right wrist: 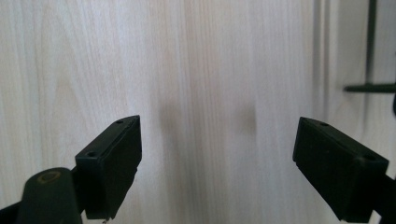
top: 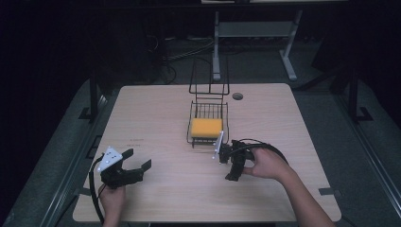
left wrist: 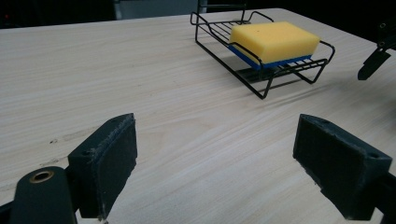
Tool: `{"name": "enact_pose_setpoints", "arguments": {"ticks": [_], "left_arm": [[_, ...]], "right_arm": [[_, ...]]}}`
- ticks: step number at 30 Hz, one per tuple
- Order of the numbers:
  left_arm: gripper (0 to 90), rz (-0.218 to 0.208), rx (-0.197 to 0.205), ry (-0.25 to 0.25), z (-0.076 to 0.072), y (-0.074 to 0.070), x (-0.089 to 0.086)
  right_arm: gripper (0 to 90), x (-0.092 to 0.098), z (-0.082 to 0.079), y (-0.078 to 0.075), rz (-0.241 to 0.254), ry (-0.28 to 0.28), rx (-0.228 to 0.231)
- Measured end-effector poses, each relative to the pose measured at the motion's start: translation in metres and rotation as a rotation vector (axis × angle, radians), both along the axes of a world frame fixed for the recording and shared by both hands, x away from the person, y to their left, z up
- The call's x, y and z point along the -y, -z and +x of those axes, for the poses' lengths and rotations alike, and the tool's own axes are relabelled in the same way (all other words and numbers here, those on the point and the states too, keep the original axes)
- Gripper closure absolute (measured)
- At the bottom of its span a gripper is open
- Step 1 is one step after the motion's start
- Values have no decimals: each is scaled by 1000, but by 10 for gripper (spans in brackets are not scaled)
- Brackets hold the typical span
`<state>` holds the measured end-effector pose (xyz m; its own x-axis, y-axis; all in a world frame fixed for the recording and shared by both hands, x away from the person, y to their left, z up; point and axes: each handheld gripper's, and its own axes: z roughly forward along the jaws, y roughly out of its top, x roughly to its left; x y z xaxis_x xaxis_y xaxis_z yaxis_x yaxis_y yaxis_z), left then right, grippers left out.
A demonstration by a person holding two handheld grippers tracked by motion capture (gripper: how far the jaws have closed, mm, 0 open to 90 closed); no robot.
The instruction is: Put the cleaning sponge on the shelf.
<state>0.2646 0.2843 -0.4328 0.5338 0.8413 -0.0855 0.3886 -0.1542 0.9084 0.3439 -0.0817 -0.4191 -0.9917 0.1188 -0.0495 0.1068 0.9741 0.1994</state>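
Toward the far middle of the table (top: pixel 156 113), a yellow sponge (top: pixel 206 127) lies flat in a black wire rack (top: pixel 193 122), its long axis running across the table. Just in front of the rack's near right corner hangs the right gripper (top: pixel 226 163), released, jaws spread and pointed down at bare wood. Well apart at the near left edge, the left gripper (top: pixel 140 161) is also spread and empty. I'd judge the right hand nearer, with the sponge just beyond it and slightly leftward.
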Motion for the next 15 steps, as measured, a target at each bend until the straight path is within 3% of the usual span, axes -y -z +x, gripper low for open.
{"name": "enact_pose_setpoints", "arguments": {"ticks": [15], "left_arm": [[130, 4, 0, 0, 0, 0, 0]], "right_arm": [[154, 15, -16, 1, -3, 16, 22]]}}
